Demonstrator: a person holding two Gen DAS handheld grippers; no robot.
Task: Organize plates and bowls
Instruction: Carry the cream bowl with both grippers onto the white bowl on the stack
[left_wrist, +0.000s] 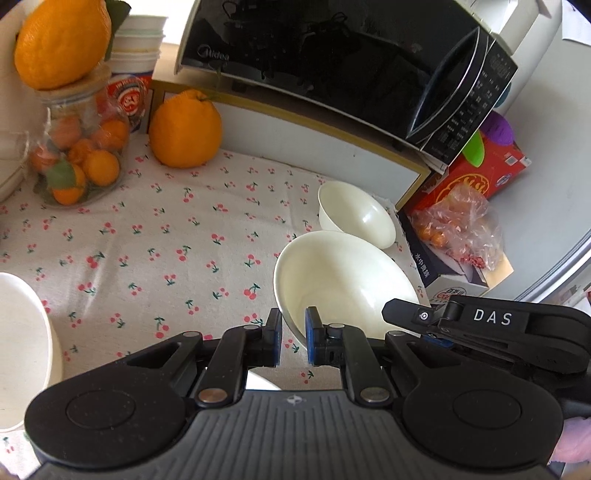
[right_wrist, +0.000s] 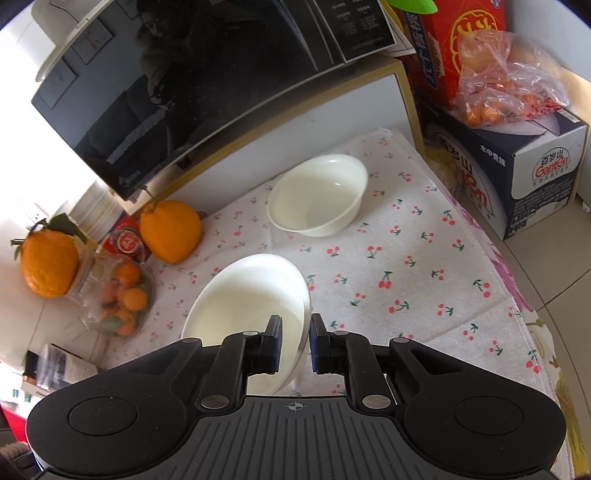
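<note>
Cherry-print cloth (right_wrist: 406, 266) below; both grippers, left (left_wrist: 293, 332) and right (right_wrist: 295, 341), clamped on opposite rims of plate (right_wrist: 251, 295), near side of bowl (right_wrist: 317, 195); lift evenly, keep level, avoid bowl's rim.

A white cloth printed with small red cherries (left_wrist: 155, 251) covers the surface. Along its far edge stands a white cabinet with a pale wooden frame (left_wrist: 314, 147), and a glossy black microwave oven (left_wrist: 332, 59) sits on top of it. Beyond the cloth's right edge, pale floor tiles (right_wrist: 554, 266) carry a dark blue cardboard box (right_wrist: 535, 177), with a red cardboard box (right_wrist: 469, 40) behind it. Bright daylight washes out the white wall (right_wrist: 22, 147) on the left of the right wrist view.
</note>
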